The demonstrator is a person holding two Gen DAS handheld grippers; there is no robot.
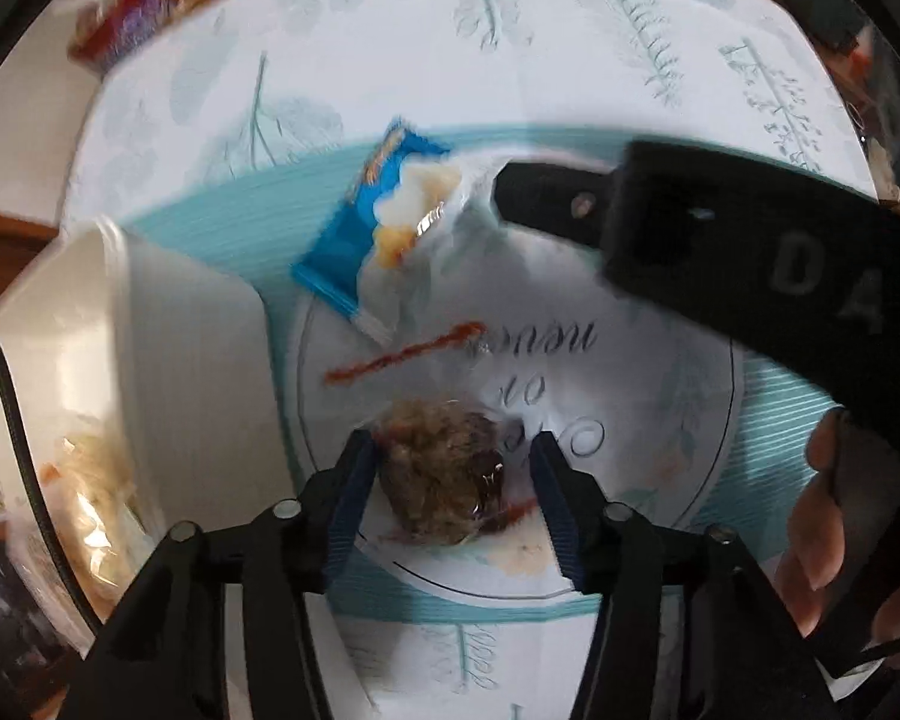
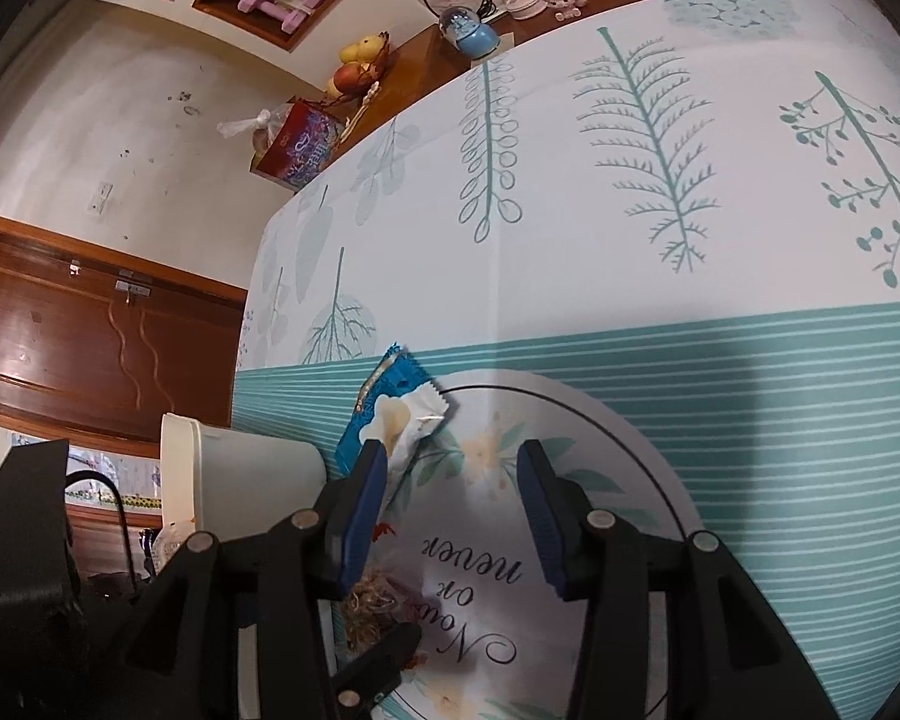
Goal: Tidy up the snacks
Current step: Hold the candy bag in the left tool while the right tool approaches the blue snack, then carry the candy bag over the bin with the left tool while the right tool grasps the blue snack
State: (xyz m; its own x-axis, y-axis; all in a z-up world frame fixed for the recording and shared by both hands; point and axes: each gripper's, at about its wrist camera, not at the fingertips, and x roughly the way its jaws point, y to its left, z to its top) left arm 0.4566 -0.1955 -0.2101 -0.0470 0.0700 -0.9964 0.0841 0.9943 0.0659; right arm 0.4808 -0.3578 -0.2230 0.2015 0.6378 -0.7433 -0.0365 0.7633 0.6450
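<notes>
A brown crumbly snack in a clear wrapper [image 1: 444, 474] lies on the tablecloth's printed circle. My left gripper [image 1: 456, 450] points straight down over it, open, one finger on each side; the left pad is at the wrapper's edge and a gap shows on the right. A blue and white snack packet [image 1: 378, 222] lies farther off. One finger [image 1: 546, 195] of my right gripper reaches its white end. In the right wrist view my right gripper [image 2: 453, 450] is open with nothing between its fingers, and the packet [image 2: 396, 402] lies just past its left fingertip. The brown snack [image 2: 372, 600] shows low down.
A white open container [image 1: 168, 330] [image 2: 240, 474] stands left of the snacks, with wrapped snacks inside it. A hand [image 1: 822, 510] holds the right gripper. A red box [image 2: 303, 144], a fruit basket [image 2: 354, 66] and a snow globe [image 2: 474, 30] sit along the table's far edge.
</notes>
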